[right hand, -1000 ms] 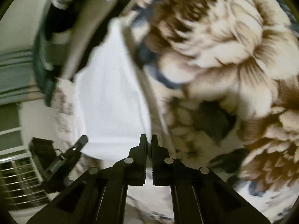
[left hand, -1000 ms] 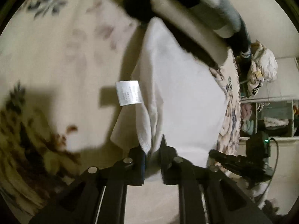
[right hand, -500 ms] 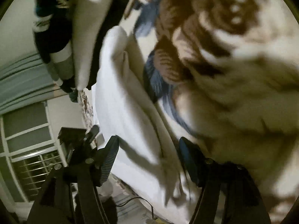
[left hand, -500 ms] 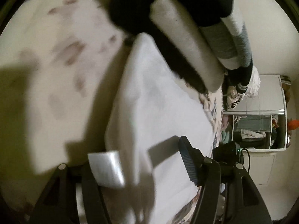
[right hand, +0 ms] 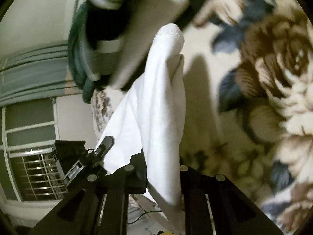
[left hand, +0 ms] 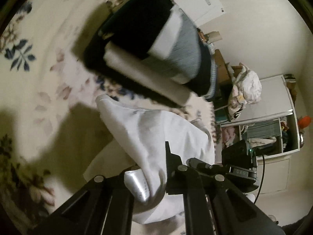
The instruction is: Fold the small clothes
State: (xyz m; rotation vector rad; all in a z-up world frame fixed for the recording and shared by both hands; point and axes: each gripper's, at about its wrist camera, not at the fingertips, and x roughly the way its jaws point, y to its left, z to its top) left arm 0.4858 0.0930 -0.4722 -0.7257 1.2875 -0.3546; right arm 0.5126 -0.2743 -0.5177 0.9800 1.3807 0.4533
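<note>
White garment [left hand: 156,133], mid-fold beside the folded stack [left hand: 154,45] on the floral bed [left hand: 39,68]: left tool [left hand: 156,176] and right tool [right hand: 162,168] each pinching an edge; next, likely lay it flat.

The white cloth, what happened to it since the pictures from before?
Half a second ago both grippers were open around the white cloth. Now the left gripper and right gripper have shut on it again and lifted it, bunched, off the flowery blanket. The folded dark and grey clothes stayed stacked behind it.
</note>
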